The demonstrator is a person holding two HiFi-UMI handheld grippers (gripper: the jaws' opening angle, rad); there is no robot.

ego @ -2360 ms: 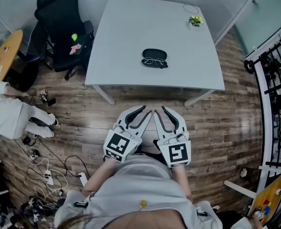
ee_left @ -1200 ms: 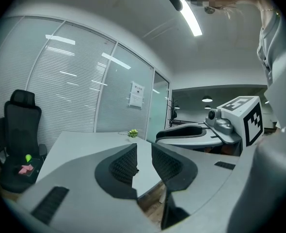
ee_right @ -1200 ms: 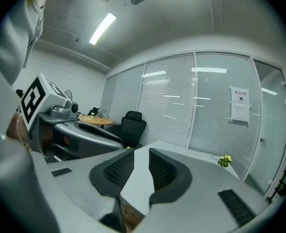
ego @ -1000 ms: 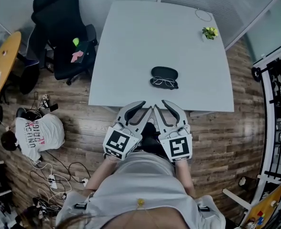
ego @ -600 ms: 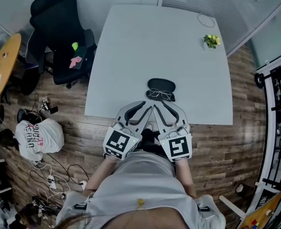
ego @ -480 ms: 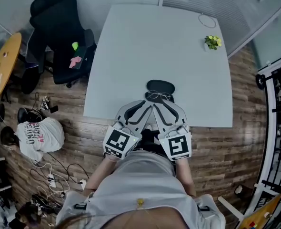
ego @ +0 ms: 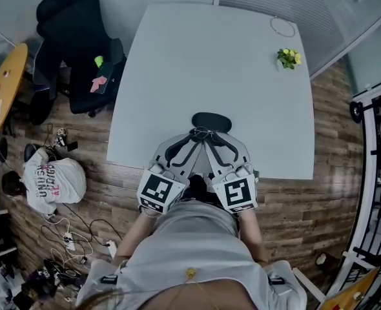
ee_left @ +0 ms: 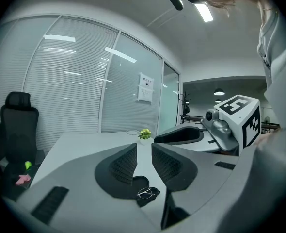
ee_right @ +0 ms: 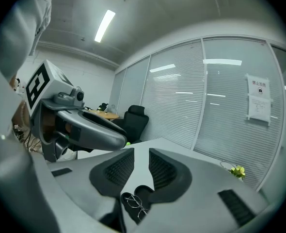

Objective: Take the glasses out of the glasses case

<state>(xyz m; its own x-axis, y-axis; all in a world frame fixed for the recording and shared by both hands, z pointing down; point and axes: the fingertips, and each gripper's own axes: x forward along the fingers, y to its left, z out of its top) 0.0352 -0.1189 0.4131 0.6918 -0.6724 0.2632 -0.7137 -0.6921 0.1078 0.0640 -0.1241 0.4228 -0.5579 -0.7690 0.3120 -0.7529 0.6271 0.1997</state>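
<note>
1. Head view: I judge this to be the approach, with nothing gripped yet. The glasses case (ego: 211,121) sits by the middle of the counter's (ego: 177,57) near edge. The glasses (ego: 201,134) lie on its near side. My left tongs (ego: 185,144) and right tongs (ego: 217,144) hover side by side over that edge, their tips just short of the glasses.
2. Left gripper view: the left tongs (ee_left: 144,154) stand slightly spread with nothing between them. The glasses (ee_left: 147,193) and case (ee_left: 141,181) lie below the gap, just ahead of the tips.
3. Right gripper view: the right tongs (ee_right: 141,161) are likewise slightly spread and empty. The glasses (ee_right: 135,201) sit below the gap and a little left of it, with the case (ee_right: 144,192) behind them. Next, I think 1 pair should drop onto the thin frame and pinch it gently while the other steadies the case.
</note>
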